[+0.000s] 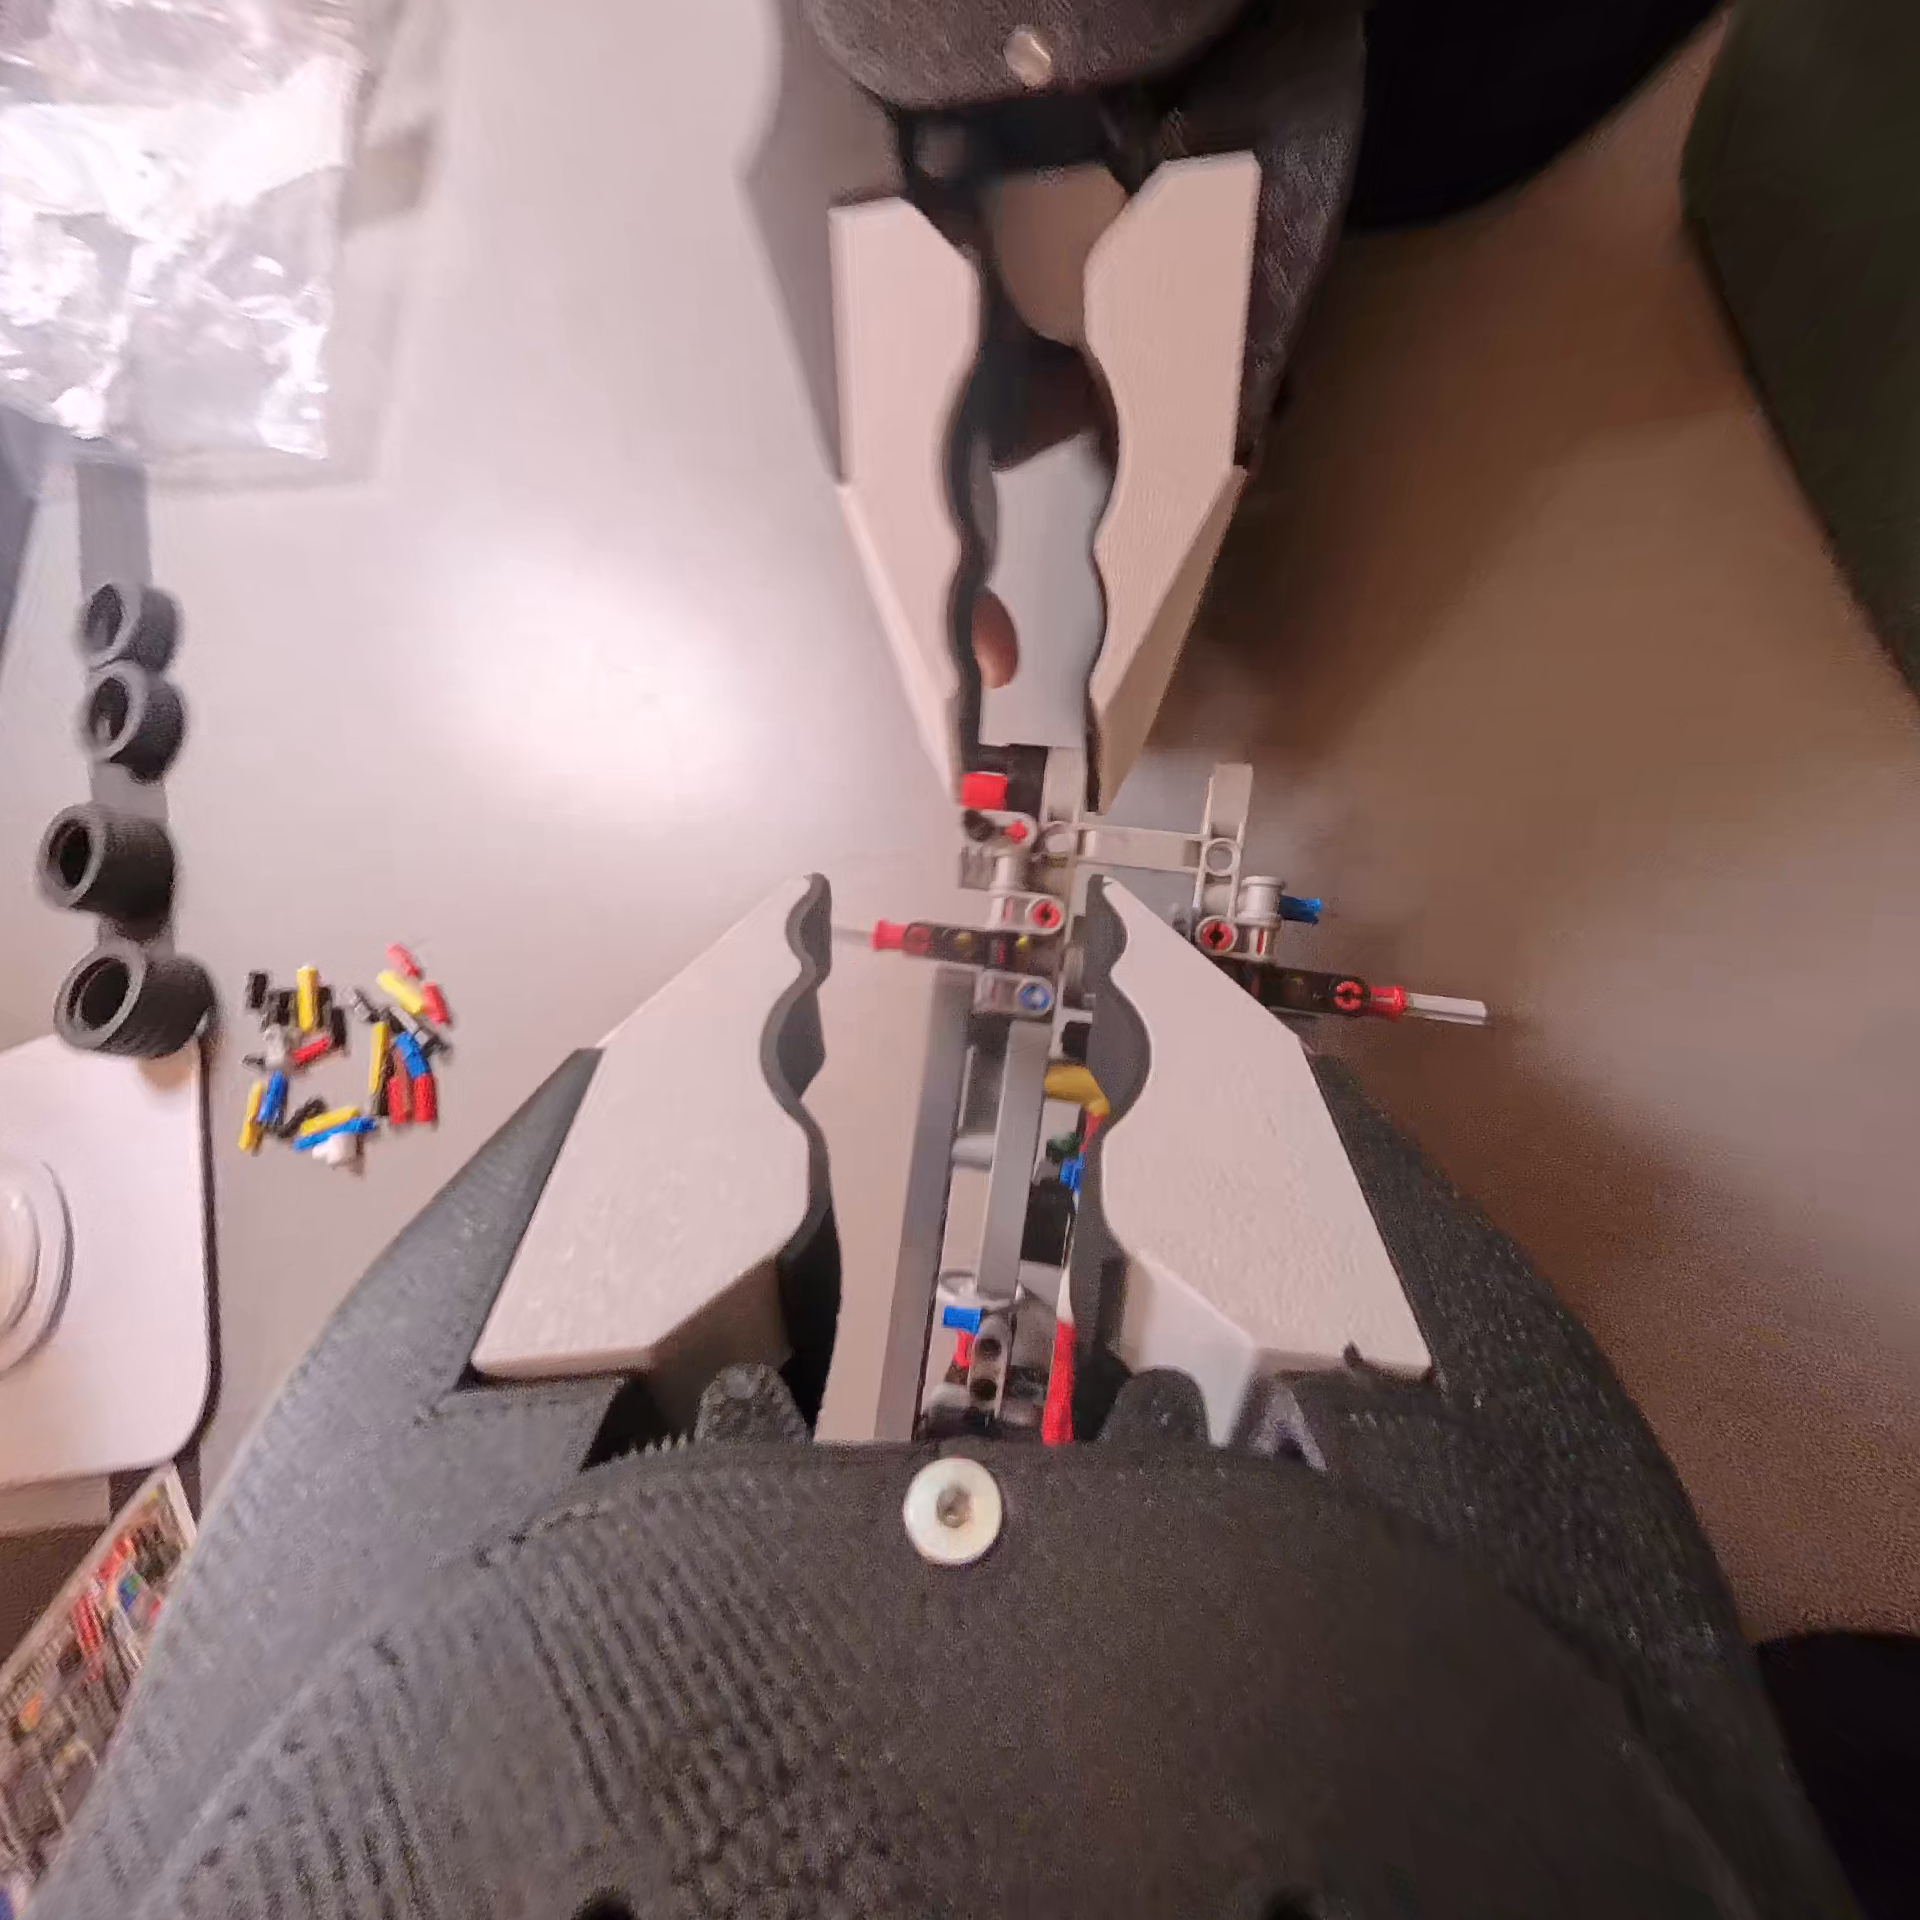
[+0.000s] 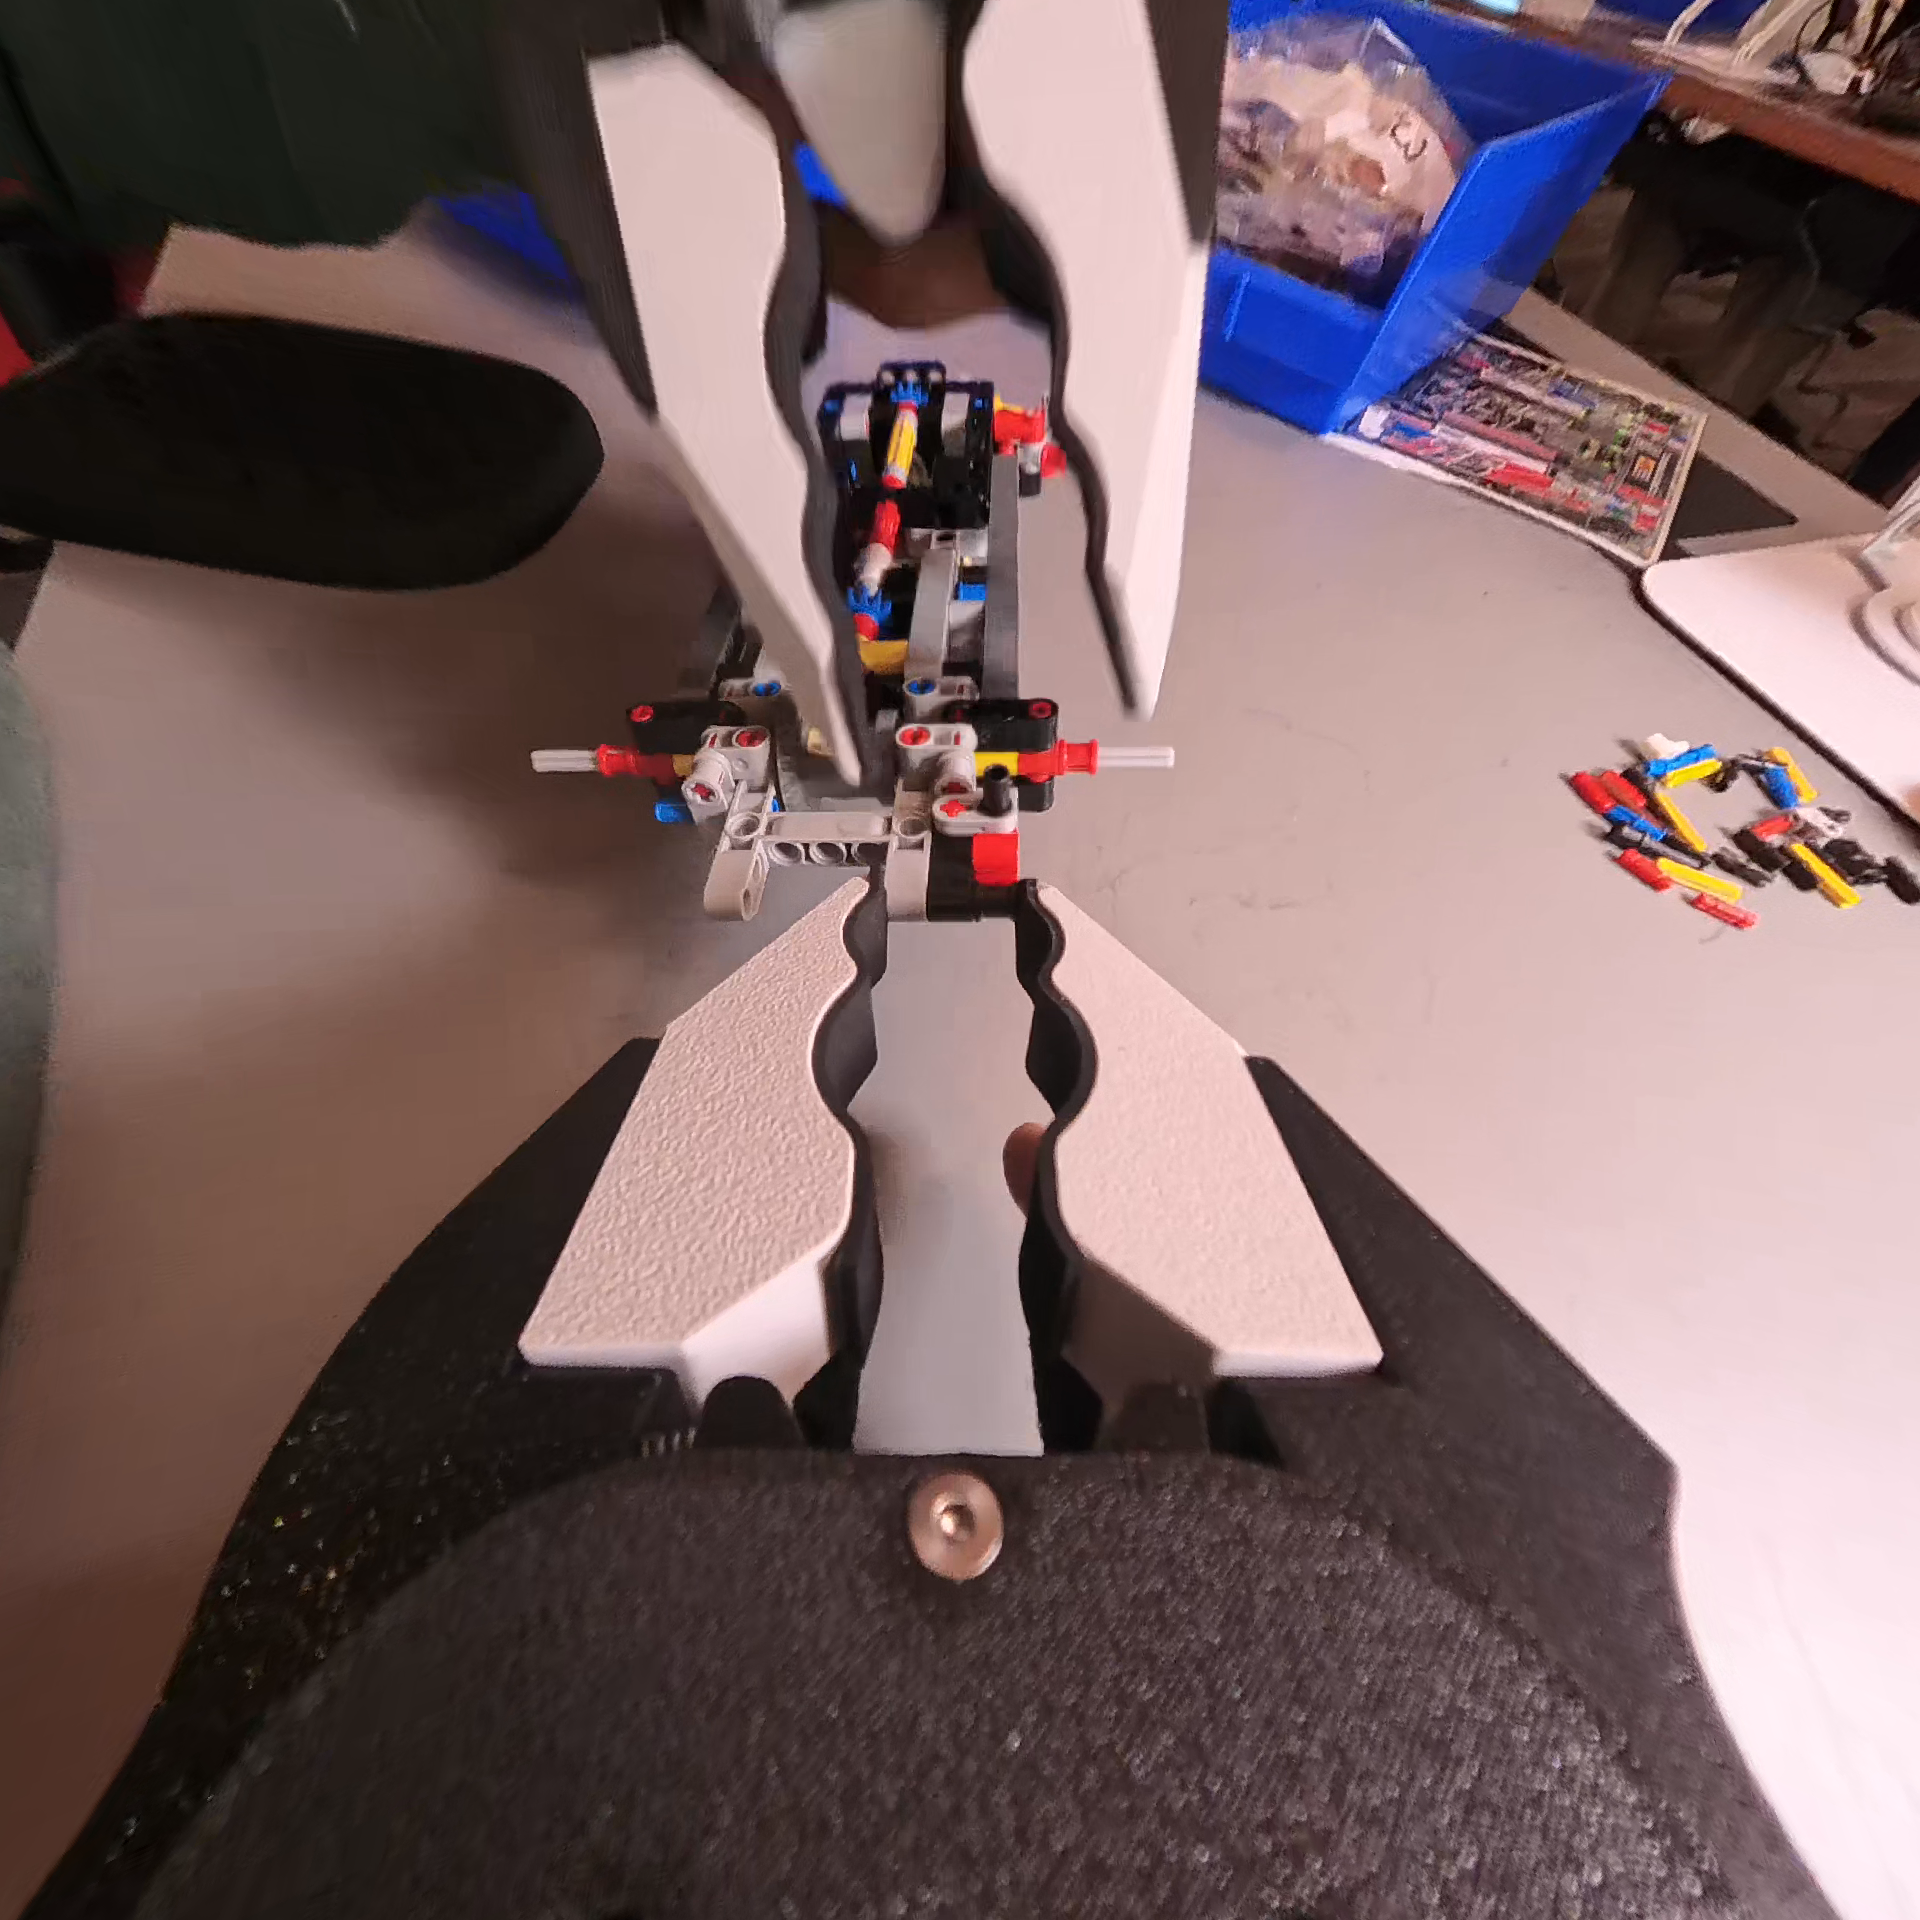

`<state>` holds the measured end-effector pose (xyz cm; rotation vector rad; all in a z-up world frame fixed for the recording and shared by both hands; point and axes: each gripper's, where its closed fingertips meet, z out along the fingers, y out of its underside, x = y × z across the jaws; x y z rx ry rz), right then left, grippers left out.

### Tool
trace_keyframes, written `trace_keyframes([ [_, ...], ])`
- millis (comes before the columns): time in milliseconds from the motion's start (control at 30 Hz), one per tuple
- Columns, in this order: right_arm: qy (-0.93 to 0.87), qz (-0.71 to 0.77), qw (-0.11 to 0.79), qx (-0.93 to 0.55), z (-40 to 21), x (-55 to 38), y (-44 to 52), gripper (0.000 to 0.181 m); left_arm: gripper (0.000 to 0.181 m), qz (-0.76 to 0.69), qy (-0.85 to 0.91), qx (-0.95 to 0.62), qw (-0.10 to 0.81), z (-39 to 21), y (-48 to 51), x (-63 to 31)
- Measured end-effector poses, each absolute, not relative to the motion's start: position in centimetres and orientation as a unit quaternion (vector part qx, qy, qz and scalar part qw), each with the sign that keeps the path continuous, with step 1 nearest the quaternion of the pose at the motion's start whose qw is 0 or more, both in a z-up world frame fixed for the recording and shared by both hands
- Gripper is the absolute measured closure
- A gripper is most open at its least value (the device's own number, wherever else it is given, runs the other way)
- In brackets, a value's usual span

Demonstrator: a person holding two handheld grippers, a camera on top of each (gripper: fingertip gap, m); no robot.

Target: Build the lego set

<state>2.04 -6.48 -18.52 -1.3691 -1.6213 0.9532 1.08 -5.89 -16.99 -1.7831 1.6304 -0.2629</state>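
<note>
The half-built lego model [image 2: 914,665], a long grey frame with red, yellow, blue and black parts, is held over the pale worktop [image 2: 1351,1143] between the two tools, which face each other along its length. The left hand-held gripper [image 1: 961,904] straddles the frame, which runs back between its white fingers [image 1: 696,1143]. There is a gap on the left side, and whether the right finger presses the frame I cannot tell, so its hold is unclear. The right hand-held gripper [image 2: 951,894] is clenched on the near end of the model, its black-lined tips pinching a grey, black and red block.

The model's thin axles stick out sideways past both tools, with bare worktop beneath on either side. In the left wrist view the worktop edge runs close past the model on the right, with brown floor [image 1: 1558,727] beyond.

To the right in the right wrist view lies a loose pile of small pieces [image 2: 1745,831], well apart from the model. Behind them are a printed instruction sheet [image 2: 1538,447] and a blue bin [image 2: 1382,301] holding clear bags. Four black tyres [image 1: 120,821] stand in a row near the far side of the pile. A black rounded object [image 2: 270,447], too blurred to identify, sits to the left.
</note>
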Motion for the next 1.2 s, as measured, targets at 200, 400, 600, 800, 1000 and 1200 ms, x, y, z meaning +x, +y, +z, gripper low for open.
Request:
trace_keyframes([
  [200,-0.643,0.375,0.399,-0.536,-18.5,2.3,-6.2,0.159,0.106,-0.162,0.560,-0.731,0.355,-14.8,-6.7,-1.7],
  [400,-0.660,0.379,0.382,-0.524,-18.9,2.9,-5.5,0.159,0.084,-0.107,0.596,-0.753,0.259,-19.7,-8.4,-3.8],
  [600,-0.684,0.379,0.366,-0.505,-19.1,3.1,-4.0,0.159,0.090,-0.064,0.633,-0.743,0.209,-22.2,-7.3,-4.0],
  [800,-0.651,0.408,0.399,-0.502,-17.1,3.7,-3.1,0.141,0.094,-0.100,0.600,-0.744,0.277,-21.2,-6.3,-3.4],
  [1000,-0.643,0.407,0.427,-0.488,-15.8,3.0,-3.1,0.150,0.094,-0.142,0.577,-0.747,0.298,-20.8,-6.5,-2.7],
  [1200,-0.640,0.416,0.414,-0.496,-16.0,3.2,-2.9,0.159,0.095,-0.165,0.568,-0.743,0.313,-20.5,-6.7,-2.3],
])
